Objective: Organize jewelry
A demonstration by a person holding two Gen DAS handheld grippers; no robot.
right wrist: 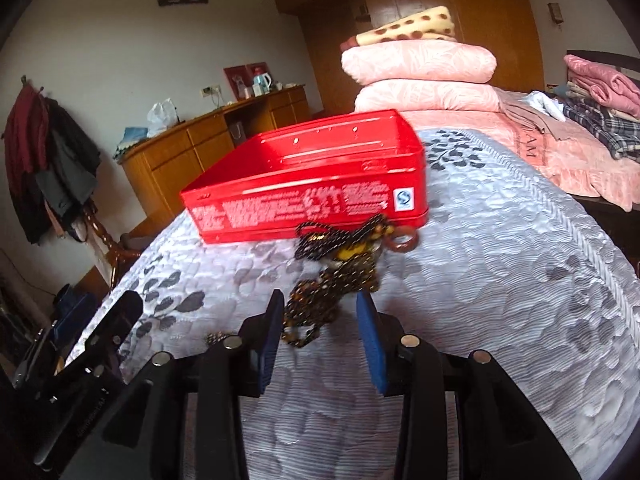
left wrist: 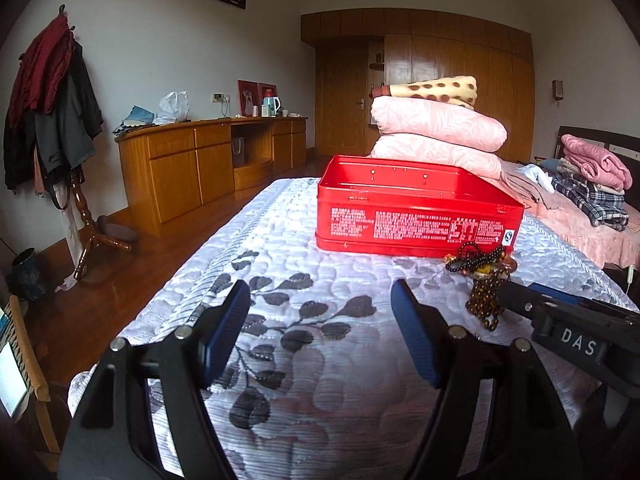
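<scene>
An open red tin box [left wrist: 416, 208] stands on the quilted bed cover [left wrist: 280, 272]; it also shows in the right wrist view [right wrist: 312, 184]. A pile of dark and amber bead jewelry [left wrist: 482, 280] lies just in front of the box's right corner. My left gripper [left wrist: 320, 320] is open and empty, low over the cover, left of the pile. My right gripper [right wrist: 320, 320] is open, its fingers either side of the near end of the bead pile [right wrist: 336, 272]. A brown ring [right wrist: 404, 240] lies at the pile's far side.
Folded pink quilts with a spotted blanket [left wrist: 436, 128] are stacked behind the box. Folded clothes [left wrist: 592, 184] lie at the far right of the bed. A wooden cabinet [left wrist: 208, 160] and a coat stand [left wrist: 52, 120] are to the left.
</scene>
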